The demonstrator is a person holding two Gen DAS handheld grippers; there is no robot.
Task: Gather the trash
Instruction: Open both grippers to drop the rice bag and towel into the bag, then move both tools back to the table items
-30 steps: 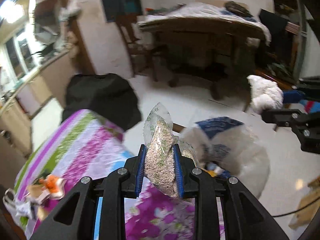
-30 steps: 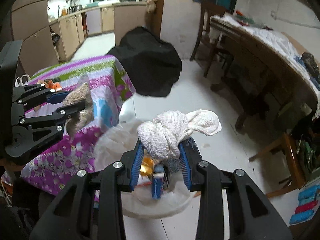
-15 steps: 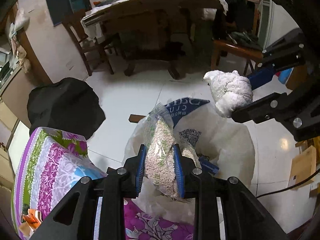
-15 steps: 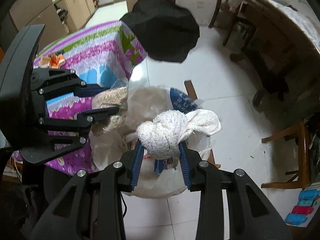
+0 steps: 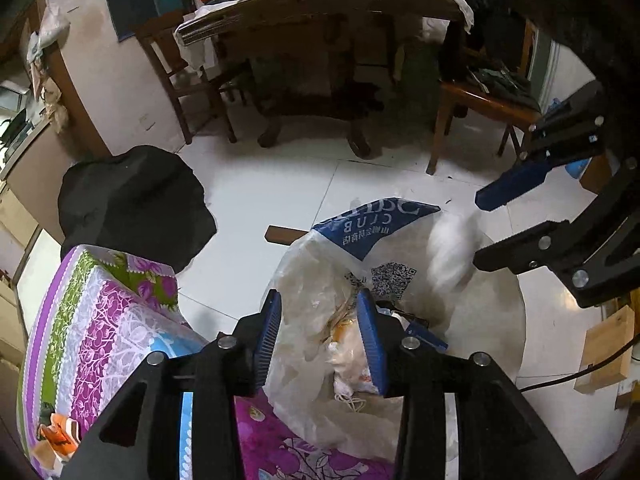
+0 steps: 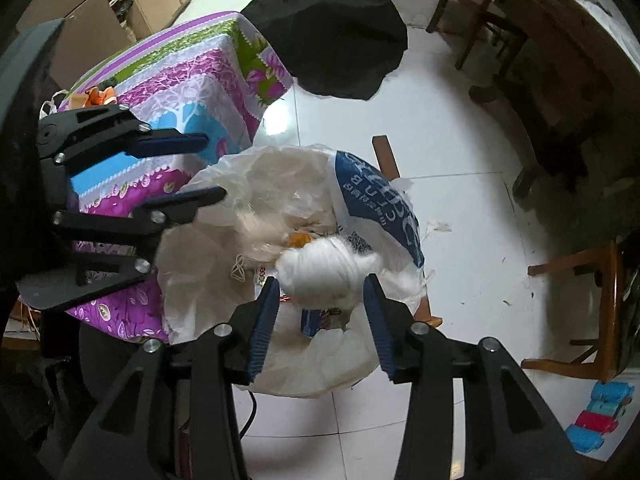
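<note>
A white plastic trash bag [image 5: 496,320] with a blue printed flap stands open on the floor beside the table; it also shows in the right wrist view [image 6: 208,276]. My left gripper [image 5: 322,338] is open and empty above the bag's mouth. My right gripper [image 6: 320,316] is open; a white cloth wad [image 6: 328,272] is blurred between its jaws, falling free into the bag, and it also shows in the left wrist view [image 5: 452,248]. A blurred pale packet [image 6: 260,236] falls into the bag. Wrappers [image 5: 352,344] lie inside the bag.
A table with a purple floral cloth [image 5: 100,320] stands left of the bag, with orange scraps [image 5: 56,436] on it. A black bag [image 5: 132,200] lies on the white tiled floor. A wooden table [image 5: 320,12] and chairs [image 5: 480,112] stand behind.
Both grippers have opened over the bag. The grain packet has left my left gripper and the cloth wad has left my right gripper; both are dropping into the bag.
</note>
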